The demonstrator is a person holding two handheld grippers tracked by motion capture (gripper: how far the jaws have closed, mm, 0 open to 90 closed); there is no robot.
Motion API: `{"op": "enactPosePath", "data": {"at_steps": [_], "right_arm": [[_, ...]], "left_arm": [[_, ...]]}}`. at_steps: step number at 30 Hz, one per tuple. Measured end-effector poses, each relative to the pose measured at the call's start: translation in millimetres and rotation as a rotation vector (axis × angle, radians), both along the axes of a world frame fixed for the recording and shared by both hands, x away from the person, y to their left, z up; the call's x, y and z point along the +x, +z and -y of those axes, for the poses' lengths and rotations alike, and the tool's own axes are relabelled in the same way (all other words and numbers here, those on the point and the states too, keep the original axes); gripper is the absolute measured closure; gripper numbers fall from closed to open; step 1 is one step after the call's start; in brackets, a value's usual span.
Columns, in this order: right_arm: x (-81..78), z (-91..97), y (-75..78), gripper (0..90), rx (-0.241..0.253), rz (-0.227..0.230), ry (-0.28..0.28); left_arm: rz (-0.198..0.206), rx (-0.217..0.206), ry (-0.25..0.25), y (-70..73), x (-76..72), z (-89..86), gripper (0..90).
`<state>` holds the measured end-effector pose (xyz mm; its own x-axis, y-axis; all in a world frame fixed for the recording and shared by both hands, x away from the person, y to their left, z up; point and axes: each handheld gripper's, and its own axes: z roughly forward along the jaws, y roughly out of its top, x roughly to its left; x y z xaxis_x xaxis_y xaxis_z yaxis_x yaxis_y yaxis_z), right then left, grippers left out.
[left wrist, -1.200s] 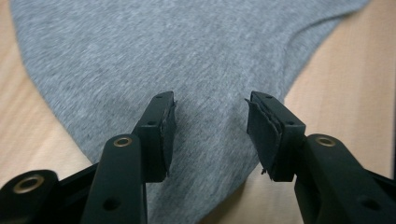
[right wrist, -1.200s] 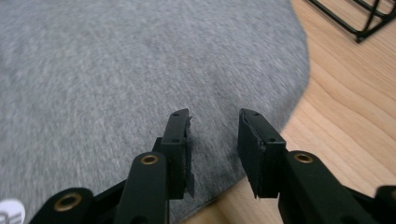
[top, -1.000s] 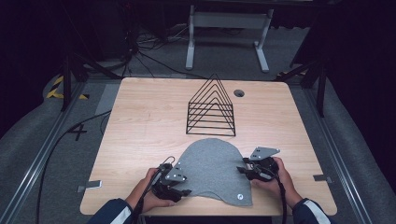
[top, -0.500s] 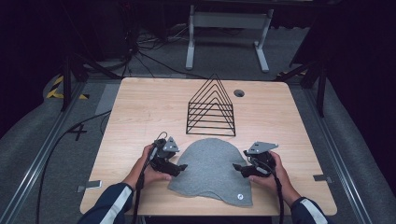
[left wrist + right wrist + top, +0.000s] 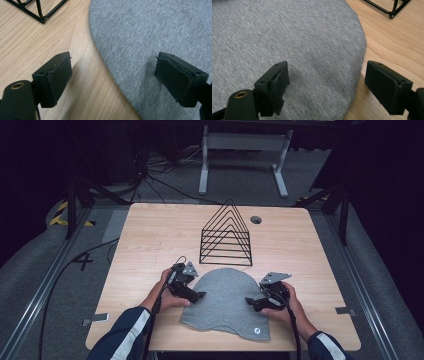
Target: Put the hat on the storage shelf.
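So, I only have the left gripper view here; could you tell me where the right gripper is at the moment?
Observer: The right gripper is at the opposite edge of the grey beanie, jaws open and straddling that edge.
Operator: Thank you. Does the wire rack stand clear of the cloth?
Observer: Yes, the black wire rack stands upright just beyond the beanie's rounded top, apart from it.
Operator: Is the beanie wholly on the table?
Observer: Yes, though its lower hem lies near the table's front edge.
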<state>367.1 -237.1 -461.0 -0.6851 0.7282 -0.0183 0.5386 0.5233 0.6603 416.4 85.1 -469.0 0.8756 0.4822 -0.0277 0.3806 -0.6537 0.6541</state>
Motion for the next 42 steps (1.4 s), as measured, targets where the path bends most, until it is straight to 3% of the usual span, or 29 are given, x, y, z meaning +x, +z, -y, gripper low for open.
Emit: {"op": "enactPosePath", "data": {"at_steps": [2, 5, 10, 16, 26, 29, 34, 42], "right_arm": [[0.2, 0.1, 0.0, 20.5, 0.000, 0.000, 0.007], [0.2, 0.0, 0.3, 22.6, 0.003, -0.003, 0.014], [0.3, -0.8, 2.0, 28.8, -0.002, -0.007, 0.035], [2.6, -2.7, 5.3, 49.4, -0.004, -0.017, 0.052], [6.1, 0.5, 6.6, 76.9, 0.015, -0.027, 0.092], [5.2, -0.8, 6.6, 81.4, 0.017, -0.025, 0.103], [4.1, 0.8, 10.2, 83.6, 0.018, -0.009, 0.116], [-0.5, 5.5, 33.4, 83.9, 0.051, 0.064, 0.131]], "left_arm": [[-0.009, 0.009, 0.013, 0.9, -1.9, 1.4, 14.4], [-0.012, 0.022, -0.013, 3.3, -8.3, 8.0, 17.2], [-0.029, 0.036, -0.018, 7.9, -14.8, 11.5, 31.5], [-0.045, 0.012, -0.010, 9.8, -11.3, 3.8, 54.9], [-0.072, -0.020, -0.033, 8.6, -9.7, 0.0, 81.0], [-0.078, -0.031, -0.041, 7.9, -11.0, -0.5, 85.4], [-0.044, -0.002, -0.062, 11.0, -15.5, -1.2, 86.9], [0.042, -0.044, -0.085, 37.3, -21.4, -3.2, 87.2]]}}
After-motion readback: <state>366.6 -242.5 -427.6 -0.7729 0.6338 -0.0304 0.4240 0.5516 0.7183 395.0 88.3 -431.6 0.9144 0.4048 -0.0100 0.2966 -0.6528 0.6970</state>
